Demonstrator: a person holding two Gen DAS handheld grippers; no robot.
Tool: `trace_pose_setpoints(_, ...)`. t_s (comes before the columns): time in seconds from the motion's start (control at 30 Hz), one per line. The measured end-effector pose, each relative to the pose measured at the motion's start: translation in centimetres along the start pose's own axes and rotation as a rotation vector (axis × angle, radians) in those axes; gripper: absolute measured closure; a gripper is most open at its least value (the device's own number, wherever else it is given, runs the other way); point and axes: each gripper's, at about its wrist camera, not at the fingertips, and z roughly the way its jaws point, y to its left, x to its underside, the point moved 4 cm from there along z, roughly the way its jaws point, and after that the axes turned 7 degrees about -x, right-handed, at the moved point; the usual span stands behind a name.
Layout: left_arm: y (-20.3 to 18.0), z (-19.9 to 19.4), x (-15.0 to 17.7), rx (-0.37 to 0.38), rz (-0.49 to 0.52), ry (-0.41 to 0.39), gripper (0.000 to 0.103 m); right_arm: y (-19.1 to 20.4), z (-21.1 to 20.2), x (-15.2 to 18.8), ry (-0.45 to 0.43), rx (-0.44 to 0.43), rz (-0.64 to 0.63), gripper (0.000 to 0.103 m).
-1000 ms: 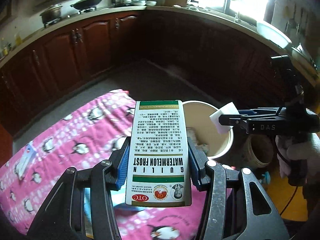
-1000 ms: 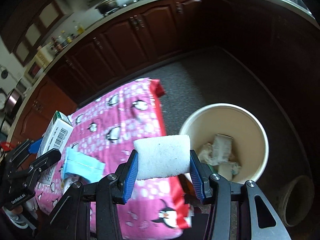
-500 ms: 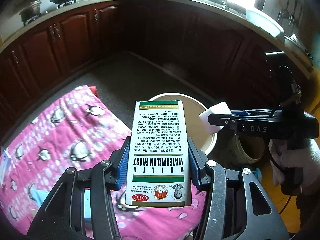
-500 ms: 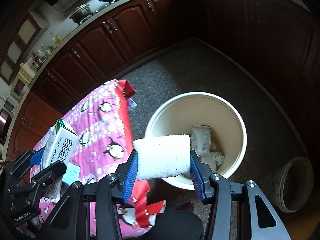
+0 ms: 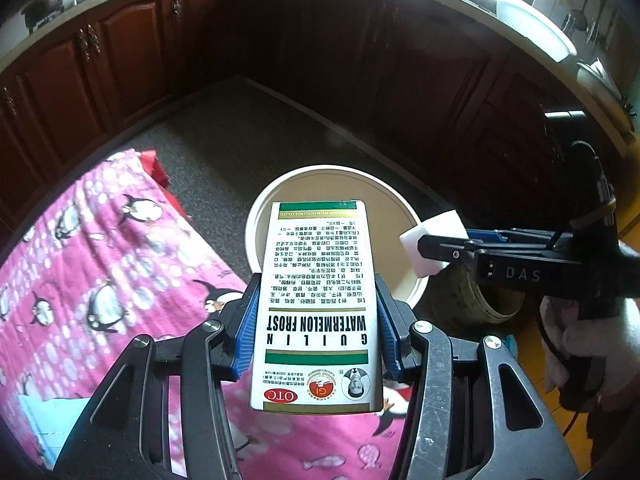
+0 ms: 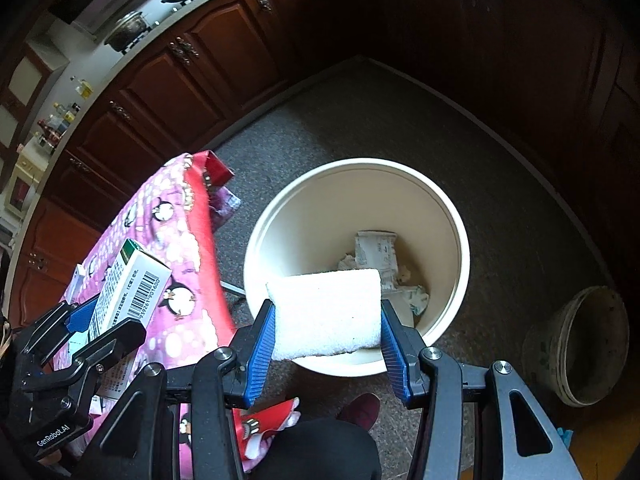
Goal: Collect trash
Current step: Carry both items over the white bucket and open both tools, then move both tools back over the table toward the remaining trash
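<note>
My left gripper [image 5: 316, 336] is clamped on a white rectangular cardboard medicine box with green bands and black print [image 5: 316, 304], its blue ribbed pads [image 5: 246, 332] pressed flat against the box's two long sides. The box stands out lengthwise ahead of the fingers, and its far end overlaps the near rim of the round cream plastic bucket [image 5: 256, 216] that stands on the grey floor below. I have this tool tipped steeply downward.

My right gripper [image 6: 326, 320] holds a white rectangular foam sponge [image 6: 326, 312], squeezed between its blue pads [image 6: 264, 344]. It also points steeply down, with the sponge hanging over the near edge of that bucket [image 6: 452, 216]. Beyond the sponge, on the bucket's bottom, lie crumpled white wrappers and paper [image 6: 376, 256].

From the left camera I see the right tool coming in from the side, held level across the view, a gloved hand [image 5: 588, 340] wrapped round its handle.

To the left of both tools lies a pink cloth printed with penguins [image 5: 100, 264]. To the right of the right tool, a smaller dirty grey pot [image 6: 584, 344] stands on the floor. Dark wooden cabinets [image 5: 132, 52] run round behind.
</note>
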Motion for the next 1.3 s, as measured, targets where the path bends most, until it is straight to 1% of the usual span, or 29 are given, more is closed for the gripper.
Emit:
trace_pose_setpoints(0.17, -0.3, 2.1, -0.2, 0.017, -0.023, 0.030, 0.054, -0.7, 1.3, -0.2, 0.012, 0.011, 0.019, 0.054)
trace_pose_setpoints(0.47, 0.5, 5.0, -0.3, 0.007, -0.062, 0.061, 0.054, -2.0, 3.3, -0.4, 0.035, 0.016, 0.063, 0.053)
trace_pose_setpoints(0.57, 0.4, 5.4, -0.4, 0.011, -0.077, 0.062, 0.054, -2.3, 3.8, -0.6, 0.035, 0.022, 0.072, 0.049)
trace_pose_setpoints(0.7, 0.5, 5.7, -0.6, 0.030, -0.106, 0.058, 0.053, -2.3, 3.9, -0.7, 0.023, 0.044, 0.079, 0.046)
trace_pose_setpoints(0.77, 0.8, 6.1, -0.8, 0.041, -0.116, 0.059, 0.053, -2.5, 3.9, -0.7, 0.017, 0.053, 0.090, 0.042)
trace_pose_setpoints(0.87, 1.3, 6.1, -0.6, 0.053, -0.132, 0.058, 0.041, -2.8, 3.8, -0.5, 0.015, 0.040, 0.111, 0.039)
trace_pose_setpoints(0.9, 1.5, 6.1, -0.6, 0.059, -0.140, 0.058, 0.039, -2.8, 3.8, -0.4, 0.014, 0.042, 0.114, 0.039)
trace_pose_setpoints(1.1, 2.0, 5.3, -0.5, 0.059, -0.138, 0.052, 0.038, -3.1, 3.5, -0.2, 0.012, 0.034, 0.130, 0.039)
trace_pose_setpoints(1.3, 1.4, 3.6, -0.1, 0.047, -0.112, 0.032, 0.038, -2.9, 3.1, 0.2, 0.017, 0.039, 0.117, 0.039)
